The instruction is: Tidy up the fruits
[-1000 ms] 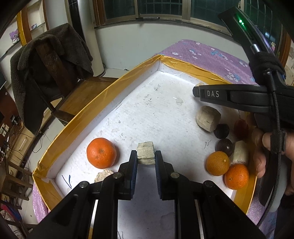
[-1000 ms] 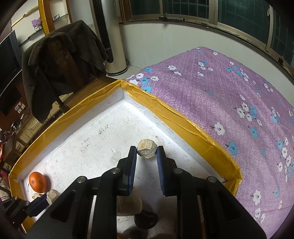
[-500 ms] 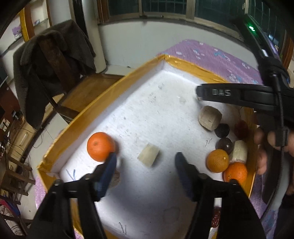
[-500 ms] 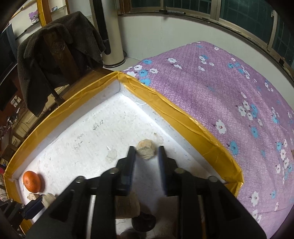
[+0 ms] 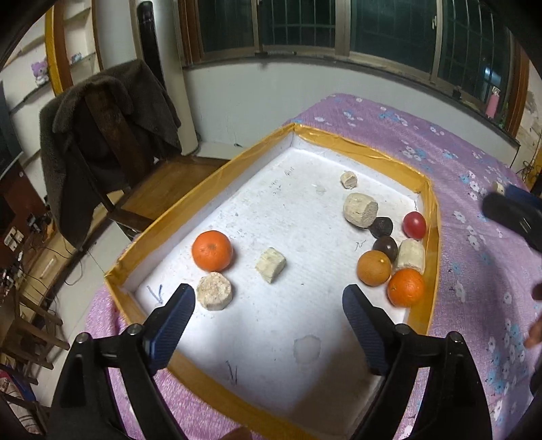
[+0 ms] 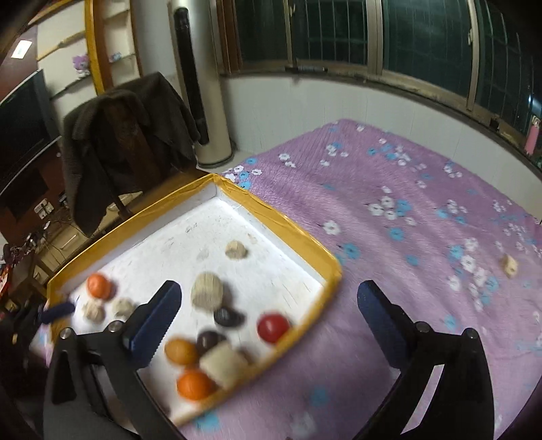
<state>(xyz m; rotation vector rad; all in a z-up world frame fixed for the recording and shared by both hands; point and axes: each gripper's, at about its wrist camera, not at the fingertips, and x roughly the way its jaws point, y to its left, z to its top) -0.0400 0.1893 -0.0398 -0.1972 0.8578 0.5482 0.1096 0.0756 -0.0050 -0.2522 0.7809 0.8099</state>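
Fruits [image 5: 374, 267] lie in the tray [image 5: 359, 145], mostly right.

My left tool [image 5: 267, 306] has just spread wide with nothing between its jaws; the pale cube [image 5: 270, 264] lies free in the tray [image 5: 162, 223], beside an orange [image 5: 212, 250]

matt white foam tray [image 5: 271, 355] edged in glossy yellow tape, on quilted purple cloth [image 5: 474, 270].

night room with a bed under dark windows
a purple floral bedspread [image 6: 406, 210] lies below barred windows [image 5: 305, 27]; a dark coat [image 5: 108, 142] drapes a wooden chair [image 5: 111, 135] beside white walls [image 5: 254, 94].
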